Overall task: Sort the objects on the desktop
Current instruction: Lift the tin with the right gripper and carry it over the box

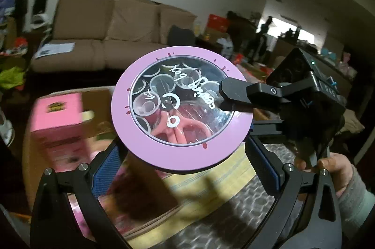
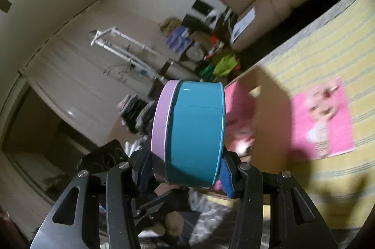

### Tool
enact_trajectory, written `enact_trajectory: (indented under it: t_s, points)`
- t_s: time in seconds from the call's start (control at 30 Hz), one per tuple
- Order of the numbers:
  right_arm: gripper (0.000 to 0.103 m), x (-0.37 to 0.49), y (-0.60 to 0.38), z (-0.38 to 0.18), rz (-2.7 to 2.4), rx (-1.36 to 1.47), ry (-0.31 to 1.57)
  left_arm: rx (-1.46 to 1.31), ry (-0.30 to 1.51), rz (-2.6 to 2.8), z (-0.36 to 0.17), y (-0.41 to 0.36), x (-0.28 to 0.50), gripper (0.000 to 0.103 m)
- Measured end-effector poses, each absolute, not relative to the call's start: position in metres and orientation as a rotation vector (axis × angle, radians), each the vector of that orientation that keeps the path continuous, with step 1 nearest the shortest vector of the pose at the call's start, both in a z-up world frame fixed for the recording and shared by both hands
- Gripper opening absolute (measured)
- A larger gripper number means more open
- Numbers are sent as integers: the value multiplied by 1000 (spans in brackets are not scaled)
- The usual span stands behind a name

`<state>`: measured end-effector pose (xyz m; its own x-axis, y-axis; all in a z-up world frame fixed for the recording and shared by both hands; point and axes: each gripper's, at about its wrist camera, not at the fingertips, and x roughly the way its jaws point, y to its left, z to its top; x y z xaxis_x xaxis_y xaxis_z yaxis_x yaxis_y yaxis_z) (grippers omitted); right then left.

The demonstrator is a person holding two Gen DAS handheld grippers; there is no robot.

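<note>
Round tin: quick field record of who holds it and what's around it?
object: round tin, teal body, lilac lid with clear window
held by: right hand-held gripper, fingers on lid face and base
left hand-held gripper: open, fingers either side of tin, contact unclear
tin pose: lifted off the surface
below: cardboard box, pink box inside it
surface: yellow striped cloth

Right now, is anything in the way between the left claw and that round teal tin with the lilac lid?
Nothing visible. The round teal tin with the lilac windowed lid sits directly between the fingers of the left claw; whether they touch it is unclear. The right claw clamps it, one finger across the lid.
</note>
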<state>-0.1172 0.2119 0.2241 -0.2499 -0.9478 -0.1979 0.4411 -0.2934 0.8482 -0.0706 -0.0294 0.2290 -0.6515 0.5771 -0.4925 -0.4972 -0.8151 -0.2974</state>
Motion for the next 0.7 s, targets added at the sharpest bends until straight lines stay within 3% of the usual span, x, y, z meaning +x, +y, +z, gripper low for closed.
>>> enact_trajectory:
  t_s: [0.17, 0.43, 0.63, 0.67, 0.7]
  points:
    - [50, -117, 140, 207, -1657, 981, -826, -862, -207, 2457, 214, -88, -67, 100]
    - [52, -130, 88, 169, -1649, 1137, -763, -999, -174, 2469, 178, -116, -74, 99]
    - [56, -132, 73, 170, -1846, 1315, -409, -1054, -34, 2493, 172, -110, -71, 99]
    - [61, -129, 72, 175, -1875, 1314, -359, -1048, -24, 2496, 174, -111, -68, 99]
    - [74, -127, 71, 182, -1917, 1311, -296, -1045, -19, 2499, 175, -112, -67, 99]
